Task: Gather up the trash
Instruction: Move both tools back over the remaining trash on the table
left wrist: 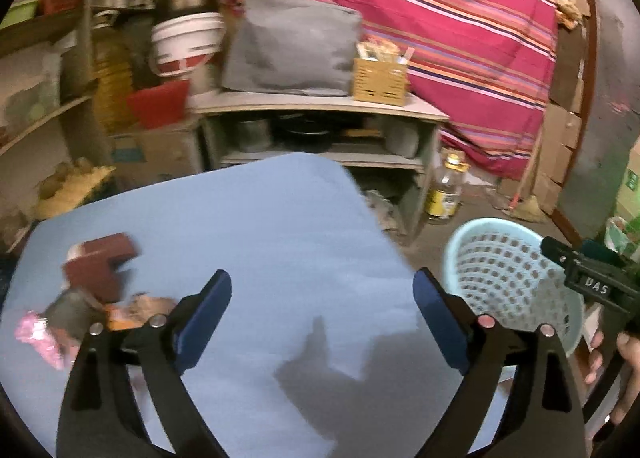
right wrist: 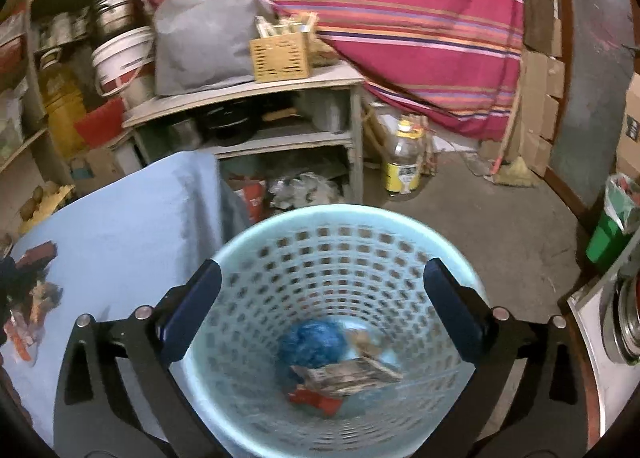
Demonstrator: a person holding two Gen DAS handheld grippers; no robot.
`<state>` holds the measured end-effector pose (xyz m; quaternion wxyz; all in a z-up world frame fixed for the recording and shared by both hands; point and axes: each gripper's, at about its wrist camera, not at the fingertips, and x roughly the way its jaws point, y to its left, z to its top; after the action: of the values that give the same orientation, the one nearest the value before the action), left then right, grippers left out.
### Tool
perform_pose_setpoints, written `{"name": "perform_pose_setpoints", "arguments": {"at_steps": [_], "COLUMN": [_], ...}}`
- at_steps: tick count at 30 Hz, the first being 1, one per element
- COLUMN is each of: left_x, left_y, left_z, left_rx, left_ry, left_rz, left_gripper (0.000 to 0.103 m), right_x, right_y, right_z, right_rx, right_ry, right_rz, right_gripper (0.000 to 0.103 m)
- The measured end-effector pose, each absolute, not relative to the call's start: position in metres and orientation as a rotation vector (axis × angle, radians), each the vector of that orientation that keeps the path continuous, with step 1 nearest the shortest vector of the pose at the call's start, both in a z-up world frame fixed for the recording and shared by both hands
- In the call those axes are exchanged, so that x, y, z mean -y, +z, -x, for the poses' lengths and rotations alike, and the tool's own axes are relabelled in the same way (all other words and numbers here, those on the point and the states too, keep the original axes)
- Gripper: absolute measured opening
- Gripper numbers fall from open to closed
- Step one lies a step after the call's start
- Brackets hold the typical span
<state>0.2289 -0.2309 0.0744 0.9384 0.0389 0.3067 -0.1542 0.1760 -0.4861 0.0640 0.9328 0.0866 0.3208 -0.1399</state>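
A light blue perforated trash basket (right wrist: 344, 218) stands on the floor beside the blue table (left wrist: 248, 226); it also shows in the left wrist view (left wrist: 512, 282). Inside lie a crumpled blue wrapper (right wrist: 312, 342), a flat printed packet (right wrist: 352, 374) and a red scrap (right wrist: 316, 400). My right gripper (right wrist: 322, 294) is open and empty above the basket's mouth. My left gripper (left wrist: 322, 294) is open and empty over the table. A pile of trash sits at the table's left: a dark red box (left wrist: 100, 266), a pink wrapper (left wrist: 36, 334) and orange scraps (left wrist: 132, 310).
A low grey shelf unit (left wrist: 320, 110) with a grey bag (left wrist: 292, 50) and a wooden box (left wrist: 380, 78) stands behind the table. A yellow-labelled bottle (right wrist: 404, 162) and a broom (right wrist: 512, 170) are on the floor. A green bin (right wrist: 608, 226) stands at right.
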Motion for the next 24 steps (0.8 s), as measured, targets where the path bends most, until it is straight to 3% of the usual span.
{"name": "perform_pose_setpoints", "arguments": {"at_steps": [15, 24], "left_x": [0.025, -0.063], "left_y": [0.083, 0.044], "left_z": [-0.213, -0.219], "left_rx": [-0.588, -0.635], "left_ry": [-0.023, 0.091], "left_rz": [-0.027, 0.029], "left_gripper": [0.095, 0.095], "right_x": [0.351, 0.275], "right_y": [0.074, 0.063], "right_z": [-0.217, -0.234], "right_rx": [-0.653, -0.691], "right_ry": [-0.18, -0.056], "right_rz": [-0.149, -0.042], "right_gripper": [0.099, 0.099]}}
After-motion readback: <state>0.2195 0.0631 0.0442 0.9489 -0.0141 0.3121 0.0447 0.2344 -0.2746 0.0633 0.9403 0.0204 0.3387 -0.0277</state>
